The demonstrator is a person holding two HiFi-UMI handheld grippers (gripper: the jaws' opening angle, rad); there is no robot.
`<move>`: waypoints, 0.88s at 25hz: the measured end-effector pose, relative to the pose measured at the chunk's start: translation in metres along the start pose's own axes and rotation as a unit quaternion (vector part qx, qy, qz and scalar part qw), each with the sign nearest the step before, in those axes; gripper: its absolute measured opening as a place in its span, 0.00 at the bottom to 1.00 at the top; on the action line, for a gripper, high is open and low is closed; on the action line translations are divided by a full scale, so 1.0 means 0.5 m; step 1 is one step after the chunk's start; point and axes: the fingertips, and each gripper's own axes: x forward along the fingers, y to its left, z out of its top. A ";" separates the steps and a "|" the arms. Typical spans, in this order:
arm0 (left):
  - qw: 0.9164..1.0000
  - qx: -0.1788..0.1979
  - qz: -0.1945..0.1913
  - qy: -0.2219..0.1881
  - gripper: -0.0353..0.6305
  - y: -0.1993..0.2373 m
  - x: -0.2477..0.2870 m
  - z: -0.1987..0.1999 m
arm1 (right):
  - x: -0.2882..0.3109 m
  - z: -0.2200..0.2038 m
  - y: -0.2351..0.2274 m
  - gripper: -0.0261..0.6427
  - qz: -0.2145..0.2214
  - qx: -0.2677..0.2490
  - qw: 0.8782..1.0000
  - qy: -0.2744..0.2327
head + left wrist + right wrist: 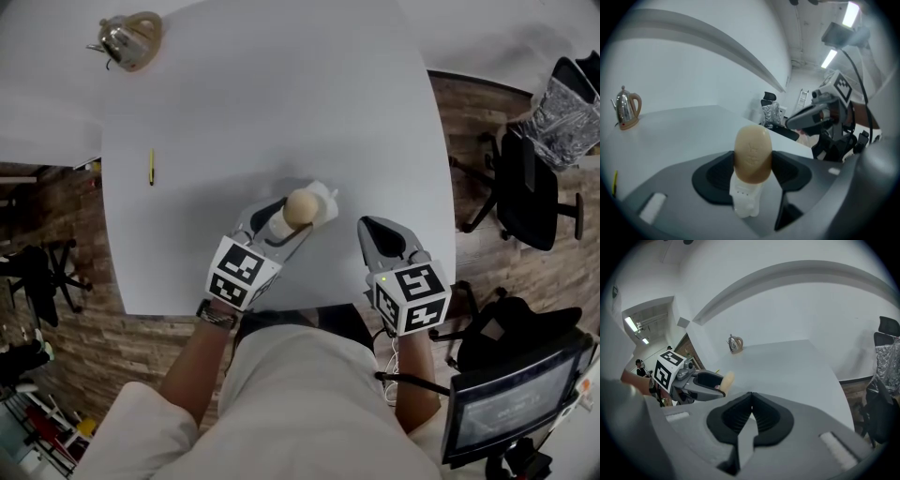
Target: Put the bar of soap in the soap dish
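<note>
1. Currently the left gripper (pixel 289 223) clamps the bar of soap (pixel 752 152) upright, directly over the white soap dish (pixel 746 202) near the table's (pixel 281 94) front edge.
2. Released while standing on end, the soap may topple off the narrow dish or knock it aside.
3. Just beside them, the right gripper (pixel 375 234) hangs closed and empty.

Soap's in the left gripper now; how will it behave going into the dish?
The bar of soap looks rigid, so it should keep its shape in the left gripper. Its smooth, rounded sides may slip between the pads. Held on end above the soap dish, it could tip or roll when released.
</note>
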 end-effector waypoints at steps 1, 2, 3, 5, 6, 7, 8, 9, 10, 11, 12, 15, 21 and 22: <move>1.000 0.003 0.000 0.004 0.46 0.000 0.003 -0.003 | 0.002 -0.002 0.001 0.04 0.000 0.001 1.000 0.001; 1.000 0.006 0.000 0.007 0.46 0.000 0.006 -0.007 | 0.003 -0.004 0.001 0.04 0.001 0.003 1.000 0.003; 1.000 0.009 -0.001 0.012 0.46 -0.001 0.008 -0.011 | 0.005 -0.007 0.002 0.04 0.002 0.004 1.000 0.005; 1.000 0.012 -0.006 0.027 0.46 -0.005 0.012 -0.018 | 0.009 -0.013 0.003 0.04 0.003 0.008 1.000 0.008; 0.999 0.014 -0.008 0.035 0.46 -0.006 0.014 -0.022 | 0.012 -0.015 0.003 0.04 0.003 0.011 1.000 0.010; 0.999 0.016 -0.010 0.041 0.46 -0.005 0.016 -0.026 | 0.015 -0.017 0.003 0.04 0.003 0.013 1.000 0.012; 0.999 0.019 -0.011 0.046 0.46 -0.005 0.018 -0.031 | 0.018 -0.020 0.003 0.04 0.003 0.015 1.000 0.013; 0.998 0.024 -0.011 0.051 0.46 -0.005 0.021 -0.035 | 0.020 -0.024 0.003 0.04 0.002 0.017 1.000 0.015; 0.998 0.028 -0.011 0.055 0.46 -0.005 0.023 -0.039 | 0.022 -0.028 0.003 0.04 0.002 0.019 1.000 0.017; 0.998 0.033 -0.011 0.060 0.46 -0.007 0.026 -0.043 | 0.023 -0.033 0.003 0.04 0.002 0.021 1.000 0.019; 0.997 0.036 -0.012 0.063 0.46 -0.008 0.029 -0.046 | 0.025 -0.037 0.003 0.04 0.002 0.022 1.000 0.021; 0.997 0.036 -0.017 0.069 0.46 -0.008 0.039 -0.052 | 0.030 -0.046 0.003 0.04 0.003 0.026 0.999 0.027; 0.996 0.036 -0.020 0.081 0.46 0.000 0.048 -0.064 | 0.039 -0.057 0.001 0.04 0.003 0.034 0.999 0.036; 0.996 0.039 -0.020 0.084 0.46 0.001 0.050 -0.067 | 0.039 -0.059 0.000 0.04 0.003 0.036 0.999 0.037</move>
